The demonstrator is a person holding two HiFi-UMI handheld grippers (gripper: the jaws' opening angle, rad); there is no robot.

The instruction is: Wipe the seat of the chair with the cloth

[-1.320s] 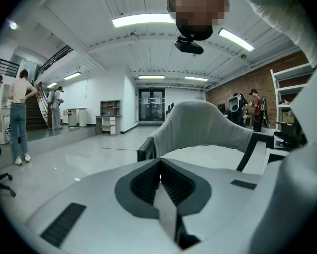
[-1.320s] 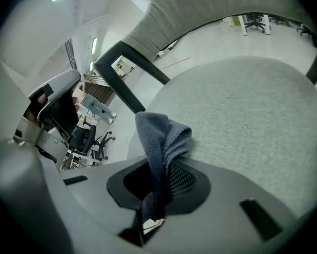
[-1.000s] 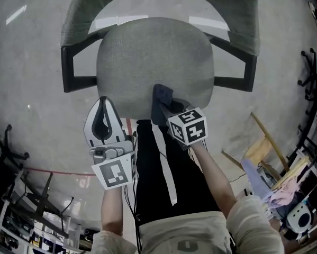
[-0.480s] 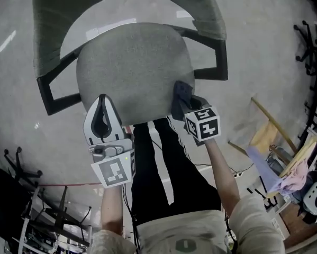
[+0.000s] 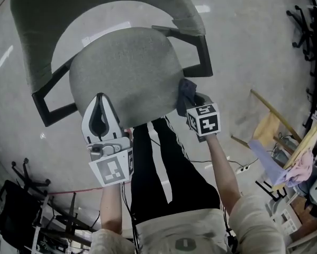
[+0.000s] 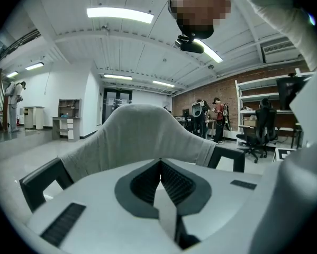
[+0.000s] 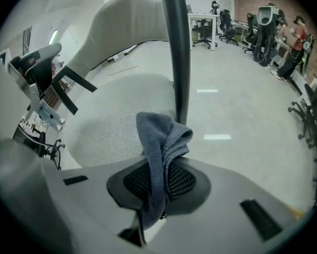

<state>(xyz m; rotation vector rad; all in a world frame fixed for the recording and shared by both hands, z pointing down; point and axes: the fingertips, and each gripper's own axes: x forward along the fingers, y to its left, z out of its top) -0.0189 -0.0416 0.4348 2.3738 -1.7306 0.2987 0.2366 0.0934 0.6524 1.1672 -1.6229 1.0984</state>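
The right tool [image 5: 191, 100] is pinching the blue-grey cloth [image 5: 185, 91] between its pads. The cloth stands out in a bunch beyond the tips and also hangs back through them. It is at the right edge of the grey seat [image 5: 124, 70], just beside the black armrest [image 5: 200, 52]; whether it touches the seat, I cannot tell. The left tool [image 5: 99, 100] is over the front left edge of the seat, its jaws pressed together with nothing between them, pointing at the backrest [image 6: 139, 134].
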